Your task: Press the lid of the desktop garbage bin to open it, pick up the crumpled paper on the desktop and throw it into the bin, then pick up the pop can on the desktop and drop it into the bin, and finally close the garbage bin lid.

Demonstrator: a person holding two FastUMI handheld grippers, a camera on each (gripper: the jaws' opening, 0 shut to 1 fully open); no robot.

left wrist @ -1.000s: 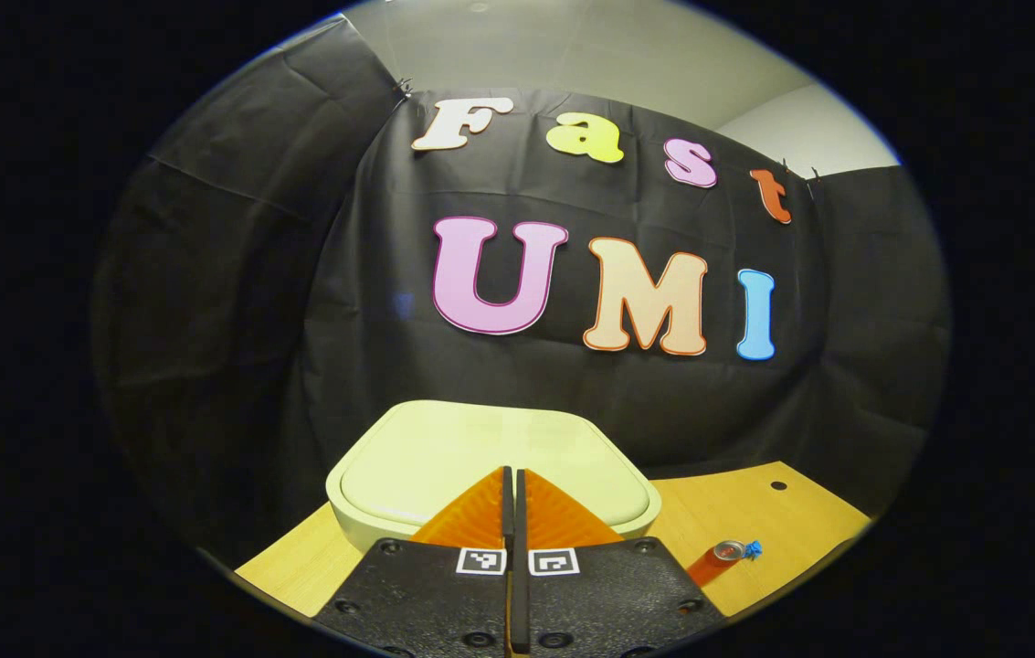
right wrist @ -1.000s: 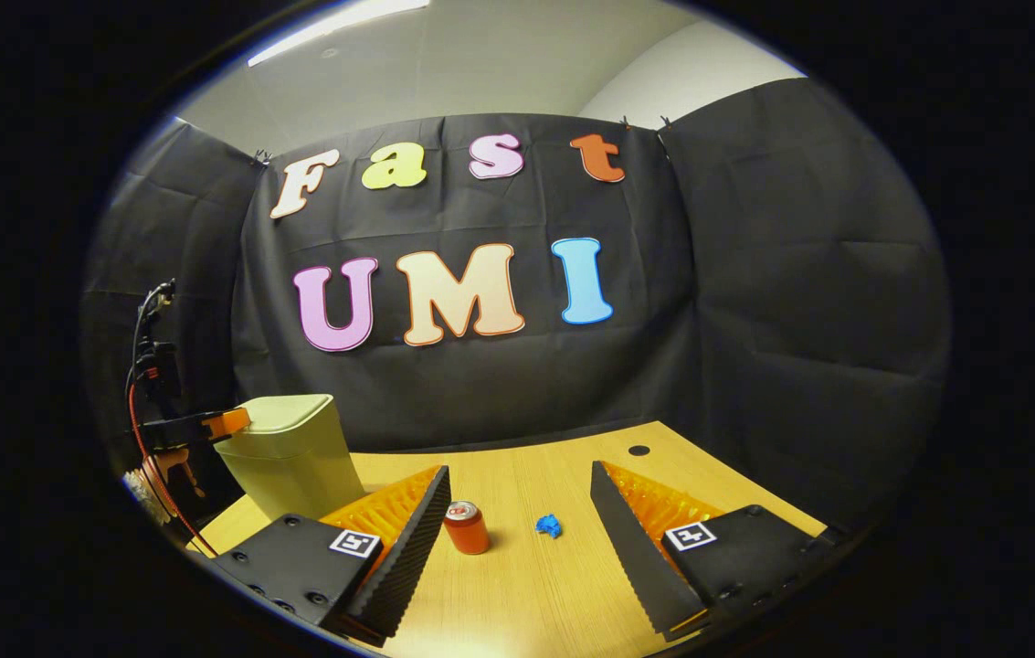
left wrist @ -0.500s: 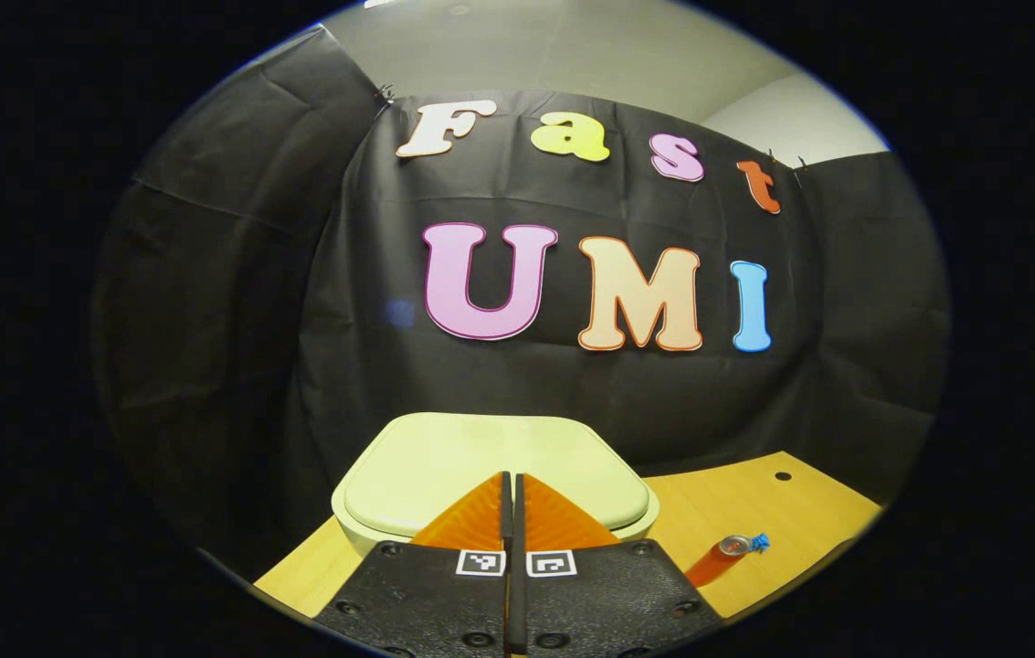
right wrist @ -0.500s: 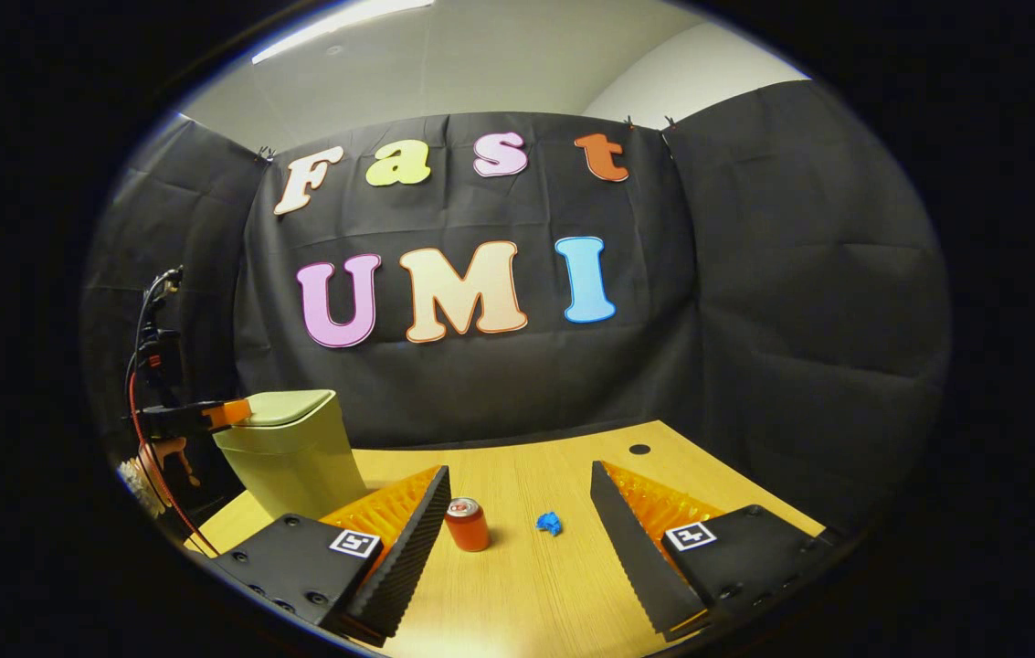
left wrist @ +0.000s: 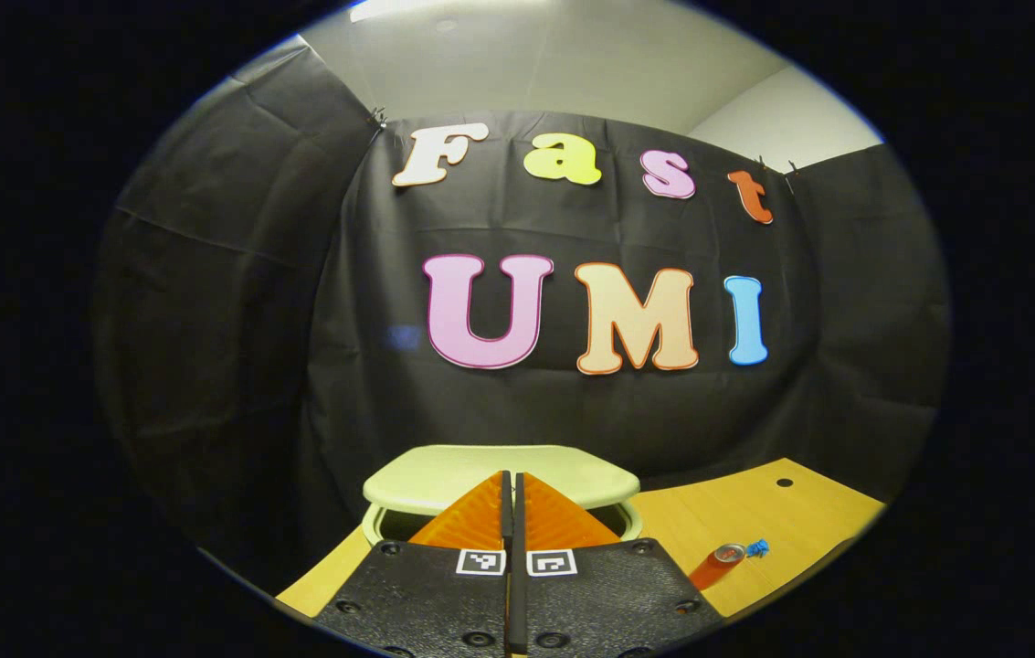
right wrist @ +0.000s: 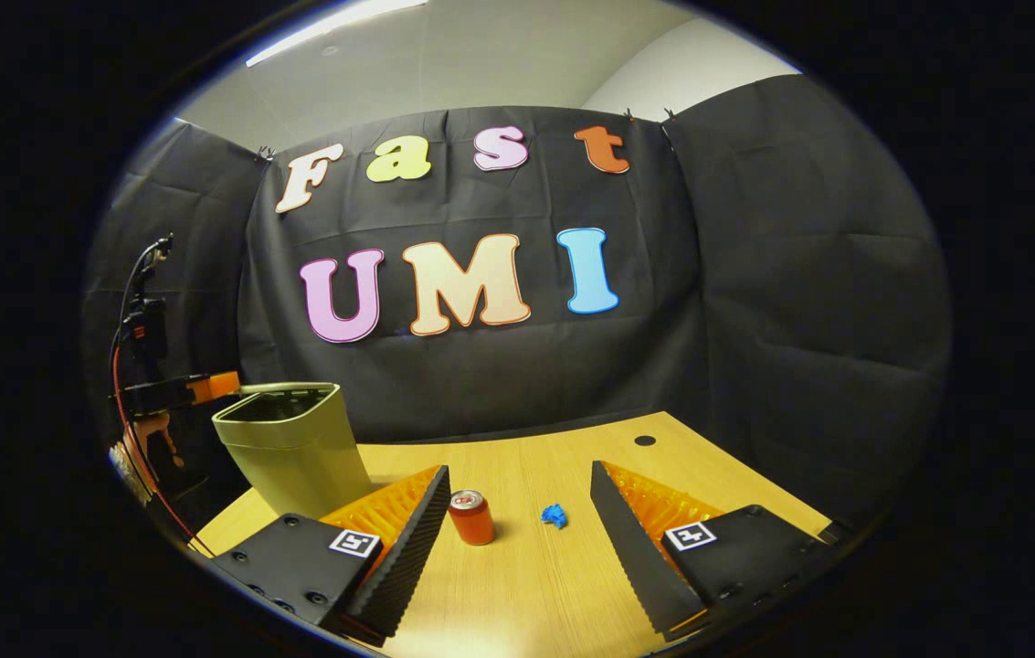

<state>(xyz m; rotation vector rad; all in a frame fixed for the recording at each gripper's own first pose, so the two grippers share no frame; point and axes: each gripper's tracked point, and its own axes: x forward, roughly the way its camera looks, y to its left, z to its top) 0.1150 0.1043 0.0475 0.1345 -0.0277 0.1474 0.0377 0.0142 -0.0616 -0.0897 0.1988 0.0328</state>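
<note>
The pale green desktop bin stands at the table's left end with its lid lifted off the rim, the dark inside showing beneath. My left gripper is shut on nothing, its tips at the lid's near edge; in the right gripper view the left gripper sits by the bin's top left corner. The red pop can stands upright on the table, also seen as the can to the bin's right. The blue crumpled paper lies just right of it. My right gripper is open, hovering near both.
The wooden table has a small round hole near its back right corner. A hand and red cable trail behind the left gripper at the table's left edge. Black cloth walls close in behind.
The bin lid, flat and closed a second ago, has sprung up off the rim. The left gripper has risen a little with it. The right gripper has barely moved.
</note>
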